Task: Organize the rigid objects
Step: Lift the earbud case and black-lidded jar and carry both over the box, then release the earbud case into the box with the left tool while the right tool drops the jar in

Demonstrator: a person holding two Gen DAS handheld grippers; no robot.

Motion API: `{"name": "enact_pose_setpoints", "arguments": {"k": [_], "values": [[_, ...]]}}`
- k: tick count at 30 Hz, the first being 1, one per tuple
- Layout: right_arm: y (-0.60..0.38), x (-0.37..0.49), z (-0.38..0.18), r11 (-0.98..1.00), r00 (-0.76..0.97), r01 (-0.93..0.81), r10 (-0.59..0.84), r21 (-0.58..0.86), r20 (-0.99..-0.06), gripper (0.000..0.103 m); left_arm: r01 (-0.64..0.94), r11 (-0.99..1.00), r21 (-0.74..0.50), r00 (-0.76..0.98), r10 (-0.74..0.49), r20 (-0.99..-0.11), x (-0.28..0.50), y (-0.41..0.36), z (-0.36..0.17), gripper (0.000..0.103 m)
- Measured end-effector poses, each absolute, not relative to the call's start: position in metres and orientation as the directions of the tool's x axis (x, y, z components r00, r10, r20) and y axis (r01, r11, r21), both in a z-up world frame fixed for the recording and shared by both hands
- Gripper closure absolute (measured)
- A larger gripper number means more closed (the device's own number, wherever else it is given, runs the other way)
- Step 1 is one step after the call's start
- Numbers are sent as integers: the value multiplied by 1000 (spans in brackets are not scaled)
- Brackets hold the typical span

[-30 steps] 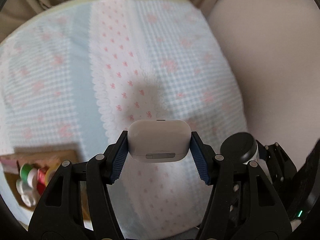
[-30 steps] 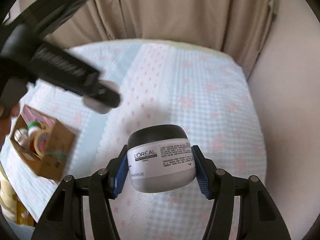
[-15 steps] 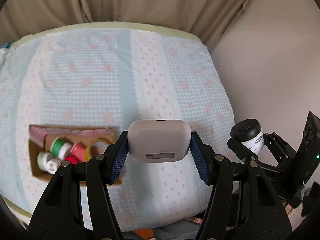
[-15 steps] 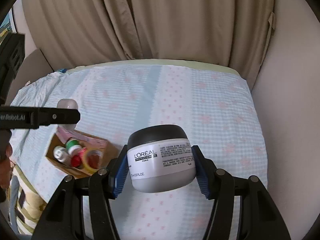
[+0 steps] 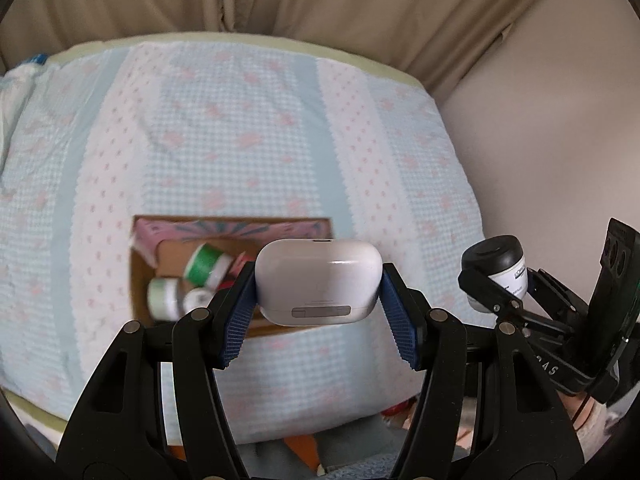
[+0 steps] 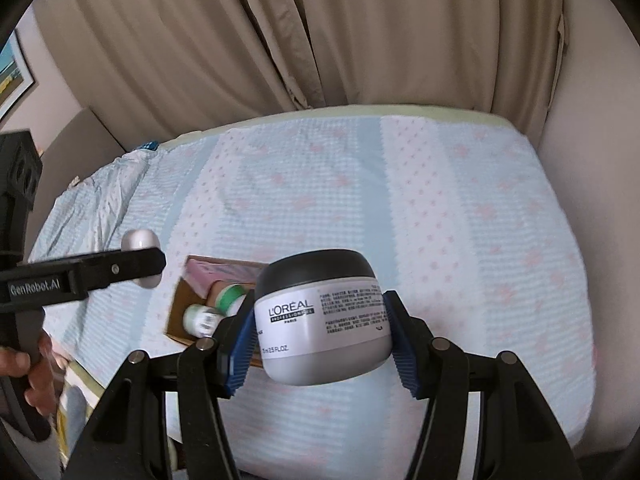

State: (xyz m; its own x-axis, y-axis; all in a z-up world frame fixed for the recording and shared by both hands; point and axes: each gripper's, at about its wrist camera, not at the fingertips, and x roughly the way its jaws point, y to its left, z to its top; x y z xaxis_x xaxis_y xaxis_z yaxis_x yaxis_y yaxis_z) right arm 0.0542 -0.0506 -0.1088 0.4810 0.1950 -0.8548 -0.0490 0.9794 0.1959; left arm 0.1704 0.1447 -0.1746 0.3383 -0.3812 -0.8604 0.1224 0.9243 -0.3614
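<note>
Both claws loaded, held in the air above a bed with a cardboard box on it.

Left gripper (image 5: pixel 318 304) pinches white earbud case (image 5: pixel 318 282) between blue pads, long axis crosswise, hinge side facing camera, just in front of the cardboard box (image 5: pixel 138 280). Right gripper (image 6: pixel 322 342) clamps L'Oréal jar (image 6: pixel 322 316), upright but slightly tilted, black lid up, label toward camera. Box sits near the bed's (image 6: pixel 460 220) near-left edge, holding green-and-white bottles (image 5: pixel 204 266); wide open bedspread beyond and to the right. Beige curtains (image 6: pixel 320 40) behind, plain wall on the right.
</note>
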Motion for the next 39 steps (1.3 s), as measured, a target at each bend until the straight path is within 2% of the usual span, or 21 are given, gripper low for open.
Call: {"name": "enact_pose_setpoints", "arguments": {"k": [9,17,25,33,39], "values": [[28,64,-157,974,406,48,184,222,-895,48,134,929,-346,228,-369,-901,190,226,-230,46],[63,91,-198,977,340,39,186,211,-922,48,84,928,-364,140,-373,-917,220,259,-290,46],[77,141,-253,968,255,93,201,231,-946,48,50,936,-349,62,-351,-934,254,269,-340,46],[75,181,-320,945,123,187,248,267,-961,48,102,952,-289,-20,-289,-957,277,250,-393,46],[71,188,-347,913,76,270,296,305,-952,48,131,961,-244,-74,-236,-969,278,241,-418,46]]}}
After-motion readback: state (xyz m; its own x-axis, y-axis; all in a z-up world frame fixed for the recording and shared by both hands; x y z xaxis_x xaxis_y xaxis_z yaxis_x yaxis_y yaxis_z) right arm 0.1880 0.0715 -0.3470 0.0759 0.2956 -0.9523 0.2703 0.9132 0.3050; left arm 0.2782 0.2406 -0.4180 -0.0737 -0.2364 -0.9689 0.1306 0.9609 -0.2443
